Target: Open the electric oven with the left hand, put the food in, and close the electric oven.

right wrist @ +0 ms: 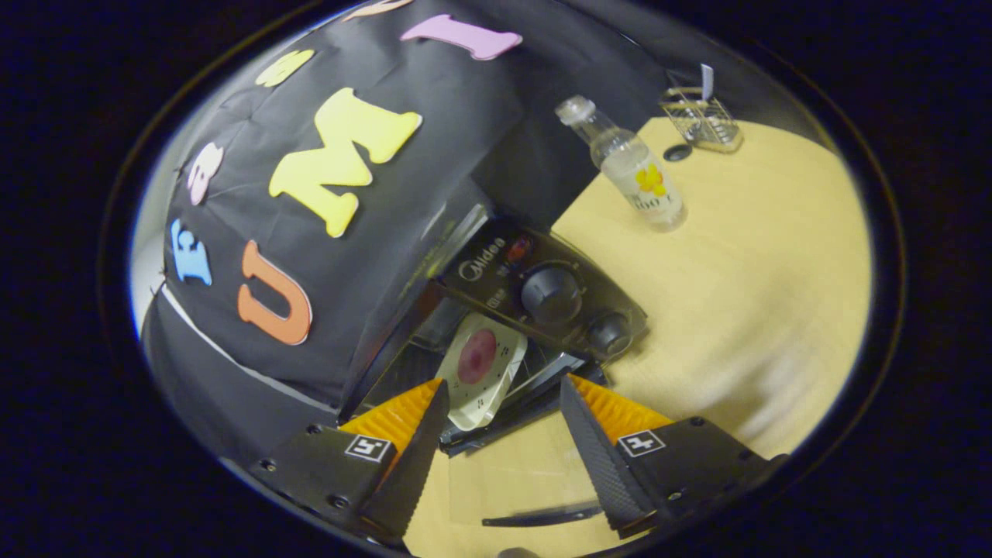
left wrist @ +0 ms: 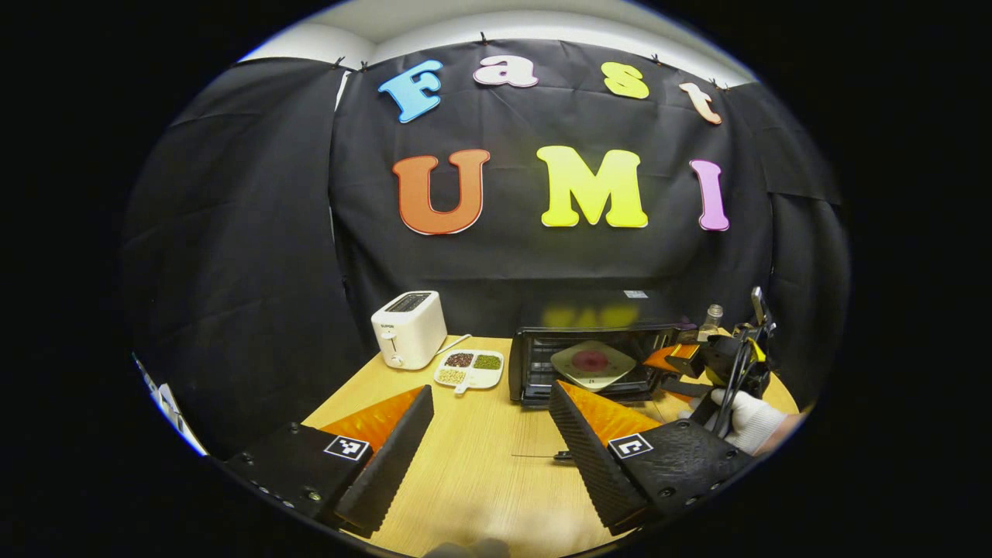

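The black electric oven point(left wrist: 535, 364) stands at the back of the wooden table with its glass door folded down flat. Inside it lies a pale square plate point(left wrist: 593, 364) with a dark red piece of food at its middle. My left gripper point(left wrist: 490, 389) hovers open and holds nothing, a little in front of the oven and to its left. In the right gripper view the plate point(right wrist: 480, 368) sits just beyond my right gripper point(right wrist: 504, 384), which is open over the lowered door point(right wrist: 511, 480). The oven's control panel point(right wrist: 542, 291) shows two knobs.
A white toaster point(left wrist: 408, 329) and a divided dish of beans point(left wrist: 469, 368) stand left of the oven. A gloved hand point(left wrist: 748, 418) holds the right gripper point(left wrist: 678, 358) at the oven's right side. A clear bottle point(right wrist: 628, 167) and a wire rack point(right wrist: 701, 116) stand further right.
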The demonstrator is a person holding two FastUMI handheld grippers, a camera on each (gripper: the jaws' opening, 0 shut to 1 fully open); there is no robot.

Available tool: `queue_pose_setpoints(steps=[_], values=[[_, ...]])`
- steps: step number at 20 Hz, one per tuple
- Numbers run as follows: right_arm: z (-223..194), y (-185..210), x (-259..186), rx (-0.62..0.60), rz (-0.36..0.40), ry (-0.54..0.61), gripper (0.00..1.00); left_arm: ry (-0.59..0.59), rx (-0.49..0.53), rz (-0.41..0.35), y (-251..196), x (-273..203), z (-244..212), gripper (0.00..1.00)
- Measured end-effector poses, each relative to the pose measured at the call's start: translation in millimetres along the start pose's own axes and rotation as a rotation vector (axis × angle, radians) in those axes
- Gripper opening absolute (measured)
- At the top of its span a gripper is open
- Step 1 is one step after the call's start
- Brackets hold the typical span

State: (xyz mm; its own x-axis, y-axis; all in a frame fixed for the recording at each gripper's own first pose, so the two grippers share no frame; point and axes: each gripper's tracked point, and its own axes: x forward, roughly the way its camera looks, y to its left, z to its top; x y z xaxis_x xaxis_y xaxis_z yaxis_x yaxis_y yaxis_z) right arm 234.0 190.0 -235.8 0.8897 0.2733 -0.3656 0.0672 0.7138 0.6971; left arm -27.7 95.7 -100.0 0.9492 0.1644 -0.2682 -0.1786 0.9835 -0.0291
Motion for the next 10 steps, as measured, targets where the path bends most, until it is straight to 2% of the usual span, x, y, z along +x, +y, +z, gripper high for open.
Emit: queue_pose_setpoints(steps=[1,2,6,10], values=[[3.8,0.1,-11.2,-0.061,-0.010,-0.003,0.90,-0.001,0.000,-0.011,-3.8,-1.6,0.0,0.96],[11.3,3.2,-26.2,-0.119,-0.010,-0.016,0.99,-0.004,0.001,-0.023,-7.1,-2.4,-1.7,0.96],[37.0,-1.1,-89.7,-0.349,-0.049,-0.066,1.00,-0.019,0.005,-0.069,-25.1,-7.0,-6.3,0.96],[61.2,-11.1,-157.4,-0.530,-0.048,-0.100,1.00,-0.015,0.006,-0.071,-49.1,-9.0,-13.5,0.96]])
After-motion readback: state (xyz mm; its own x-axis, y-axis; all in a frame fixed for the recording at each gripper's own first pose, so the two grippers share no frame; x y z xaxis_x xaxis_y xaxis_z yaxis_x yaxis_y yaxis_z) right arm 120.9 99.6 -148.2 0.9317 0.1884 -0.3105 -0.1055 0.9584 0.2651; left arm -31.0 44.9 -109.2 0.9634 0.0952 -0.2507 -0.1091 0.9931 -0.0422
